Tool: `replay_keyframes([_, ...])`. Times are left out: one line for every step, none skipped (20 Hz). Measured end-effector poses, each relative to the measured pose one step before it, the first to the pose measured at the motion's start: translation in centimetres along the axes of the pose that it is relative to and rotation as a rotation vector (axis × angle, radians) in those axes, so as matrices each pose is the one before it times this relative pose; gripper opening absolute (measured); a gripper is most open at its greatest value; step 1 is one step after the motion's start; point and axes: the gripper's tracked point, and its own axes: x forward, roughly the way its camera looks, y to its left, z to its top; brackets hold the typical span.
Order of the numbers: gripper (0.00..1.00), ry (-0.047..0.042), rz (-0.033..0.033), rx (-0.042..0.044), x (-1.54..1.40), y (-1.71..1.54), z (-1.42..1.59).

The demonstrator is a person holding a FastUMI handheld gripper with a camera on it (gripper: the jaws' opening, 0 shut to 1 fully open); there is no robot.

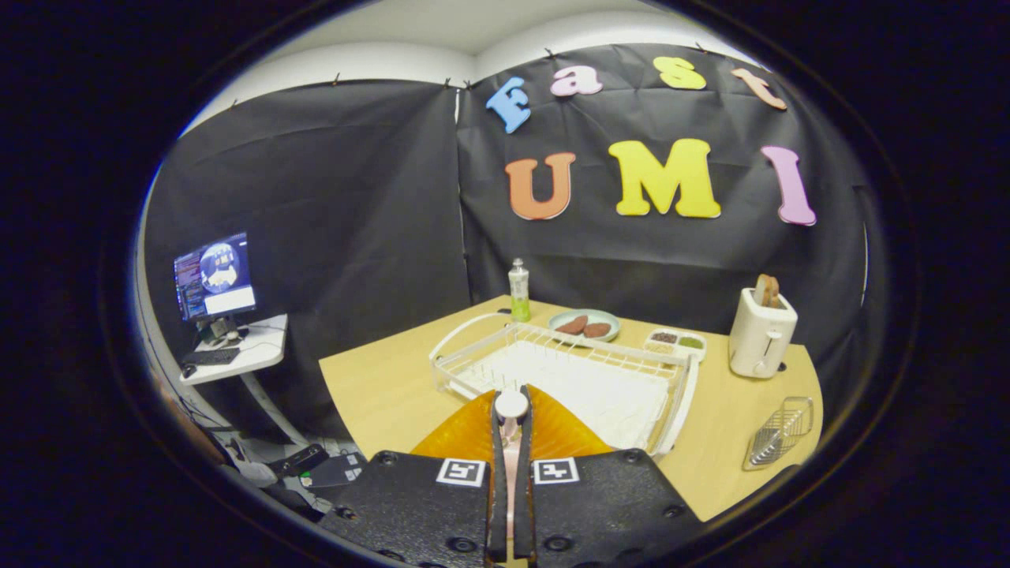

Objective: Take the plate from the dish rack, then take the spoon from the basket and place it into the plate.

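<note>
My gripper (511,418) is shut on the spoon (511,404), whose pale handle runs between the two fingers and whose white rounded end pokes out at the tips. Directly under the fingers lies the orange plate (465,435) on the wooden table, showing on both sides of the fingers; its near part is hidden by the gripper body. Beyond the plate stands the white wire dish rack (568,371) with nothing in it. The small wire basket (781,432) sits off to the right near the table's edge.
Behind the rack are a green soap bottle (518,290), a grey-green plate with two brown pieces (585,323) and a small divided tray (675,341). A white toaster (761,331) stands at the right rear. A side desk with a monitor (215,276) stands left of the table.
</note>
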Motion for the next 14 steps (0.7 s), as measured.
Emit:
replay_keyframes([0.09,0.02273,0.00849,-0.00277,0.706,0.32,-0.872])
replay_keyframes([0.09,0.01919,0.01313,0.00049,0.608,0.468,-0.78])
replay_keyframes([0.09,0.01628,0.01253,0.00001,0.584,0.371,-0.64])
replay_keyframes([0.09,0.01515,0.00991,-0.00547,0.411,0.191,-0.622])
replay_keyframes([0.09,0.01584,0.00628,-0.00408,0.464,0.134,-0.462])
replay_keyframes([0.09,0.01192,0.00578,-0.00035,0.301,0.147,-0.498])
replay_keyframes([0.09,0.0114,0.00808,0.00592,0.222,0.103,-0.312])
replay_keyframes([0.09,-0.00749,-0.00125,0.00651,0.105,-0.168,0.059])
replay_keyframes([0.12,0.00031,-0.00412,0.00721,-0.274,-0.183,0.009])
replay_keyframes([0.14,-0.00423,-0.01103,0.00462,-0.04,-0.418,0.172])
replay_keyframes([0.18,-0.00159,-0.0151,0.00189,0.021,-0.473,-0.003])
replay_keyframes([0.19,-0.001,-0.0189,-0.00065,-0.032,-0.487,0.054])
replay_keyframes([0.21,-0.00041,-0.01812,-0.00279,0.16,-0.546,0.046])
replay_keyframes([0.23,-0.00554,-0.01532,-0.0017,-0.088,-0.314,0.201])
